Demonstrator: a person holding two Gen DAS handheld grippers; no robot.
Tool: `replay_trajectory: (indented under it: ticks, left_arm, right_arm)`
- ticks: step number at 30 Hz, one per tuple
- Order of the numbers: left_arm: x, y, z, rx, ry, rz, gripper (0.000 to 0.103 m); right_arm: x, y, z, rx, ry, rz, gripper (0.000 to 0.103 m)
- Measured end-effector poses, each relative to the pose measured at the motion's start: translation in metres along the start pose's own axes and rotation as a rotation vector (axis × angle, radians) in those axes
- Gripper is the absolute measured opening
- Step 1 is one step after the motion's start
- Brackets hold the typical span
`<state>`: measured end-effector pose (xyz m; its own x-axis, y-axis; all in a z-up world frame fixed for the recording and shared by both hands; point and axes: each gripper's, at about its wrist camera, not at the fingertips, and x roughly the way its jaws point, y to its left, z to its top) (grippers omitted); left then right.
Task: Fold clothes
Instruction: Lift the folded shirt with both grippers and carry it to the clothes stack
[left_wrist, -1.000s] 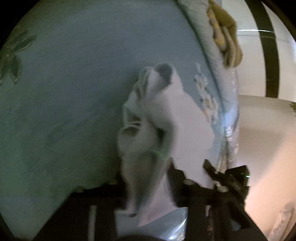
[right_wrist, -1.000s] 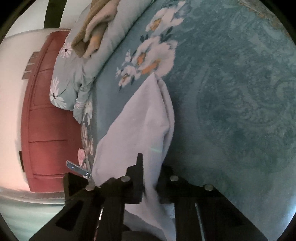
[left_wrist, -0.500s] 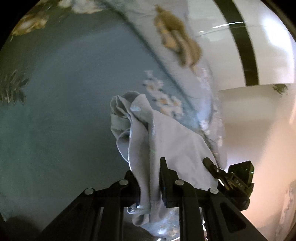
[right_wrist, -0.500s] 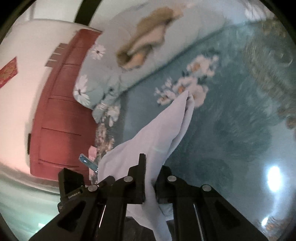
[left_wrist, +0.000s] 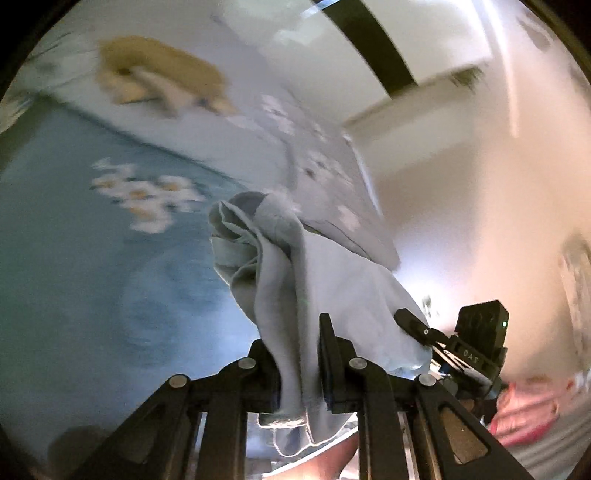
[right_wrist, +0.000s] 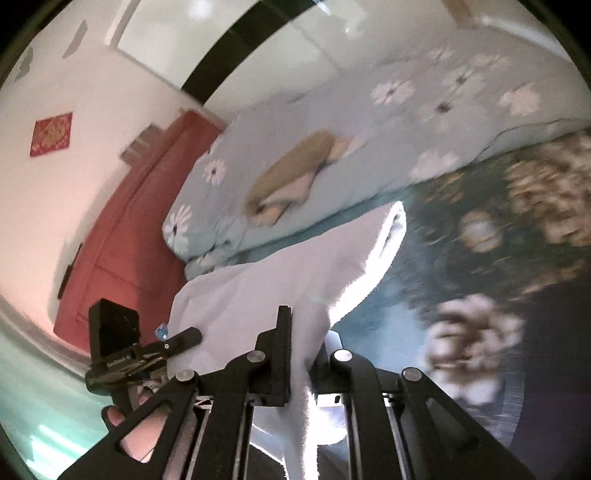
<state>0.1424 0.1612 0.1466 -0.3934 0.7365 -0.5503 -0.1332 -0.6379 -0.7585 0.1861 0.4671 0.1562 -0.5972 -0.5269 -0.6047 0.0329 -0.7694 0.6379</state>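
- Both tongs are rising away from the bed compared with a second ago: more of the wall and the pillows is coming into both views, and the garment is lifting off the bedspread with them.
- Left tongs (left_wrist: 301, 354) are gripping a bunched fold of the pale garment (left_wrist: 291, 273), with the cloth pinched between the 2 fingers and a short hem dangling below them.
- Right tongs (right_wrist: 306, 354) are clamping another part of the same pale garment (right_wrist: 295, 280), its cloth passing between the fingers and hanging beneath them.
- Between the 2 pairs of tongs the garment is stretching as a sheet, held up in the air above the teal floral bedspread (left_wrist: 85, 266).
- From the right wrist view, the garment's far end is hanging in a rolled point over the bedspread (right_wrist: 461, 266).
- A tan and cream folded cloth (right_wrist: 295, 177) is lying on the light blue flowered pillow (right_wrist: 424, 122) at the head of the bed.
- Beside the bed a red cabinet (right_wrist: 122, 243) is standing against the white wall.
- Fingers of a hand (right_wrist: 136, 428) are showing at the lower left of the right wrist view, under the left tongs (right_wrist: 147, 354).
- Both views are blurring with motion.
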Motion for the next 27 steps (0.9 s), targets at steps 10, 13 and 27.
replay_trajectory:
  ticks: [10,13,27]
  left_arm:
    - [0.116,-0.175,-0.043,0.224,0.187,-0.091,0.018]
    - [0.150,-0.214,-0.063,0.273,0.240,-0.090,0.018]
    - [0.268,-0.228,-0.161,0.320,0.351,0.075,0.022]
  right_arm:
    - [-0.174,-0.087,0.011,0.045,-0.113,-0.223,0.008]
    - [-0.214,-0.112,0.014,0.054,-0.127,-0.279,0.008]
    - [-0.266,-0.264,-0.027,0.260,-0.160,-0.402,0.008]
